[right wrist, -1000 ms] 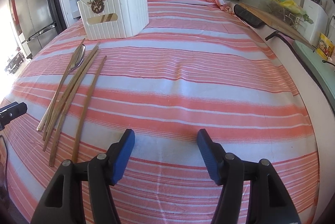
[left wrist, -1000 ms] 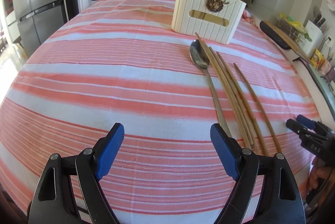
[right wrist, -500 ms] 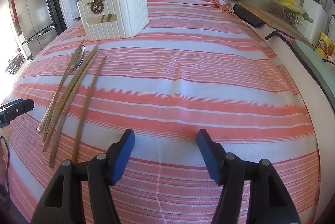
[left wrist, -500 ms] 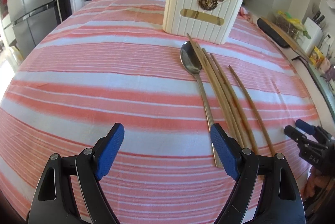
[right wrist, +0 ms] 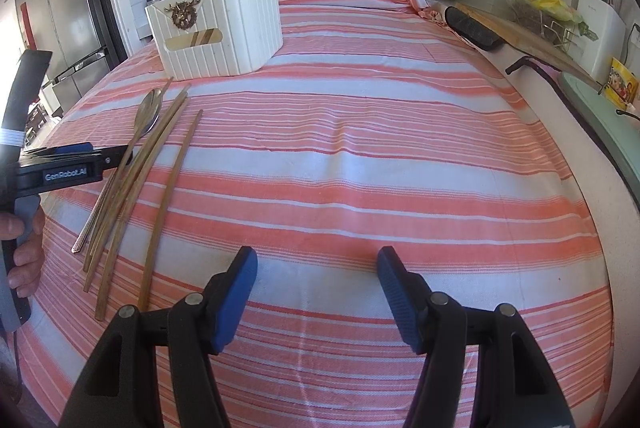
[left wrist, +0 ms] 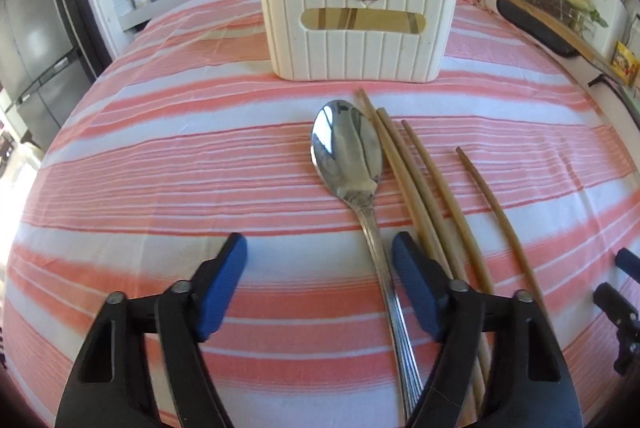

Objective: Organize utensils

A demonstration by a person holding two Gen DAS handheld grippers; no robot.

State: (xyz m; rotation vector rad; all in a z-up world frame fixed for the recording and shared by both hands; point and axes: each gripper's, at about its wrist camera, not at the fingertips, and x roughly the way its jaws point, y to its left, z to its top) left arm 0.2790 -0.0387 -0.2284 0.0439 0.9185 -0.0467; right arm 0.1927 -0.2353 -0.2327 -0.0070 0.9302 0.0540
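The left hand-held gripper (left wrist: 320,292) is closing around the spoon (left wrist: 347,152) handle, pads not yet touching, beside the chopsticks (left wrist: 420,196); the right hand-held gripper (right wrist: 314,288) is hovering apart, empty.

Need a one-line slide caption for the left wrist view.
Left gripper closing around the spoon handle, chopsticks alongside, white utensil holder ahead on striped cloth.
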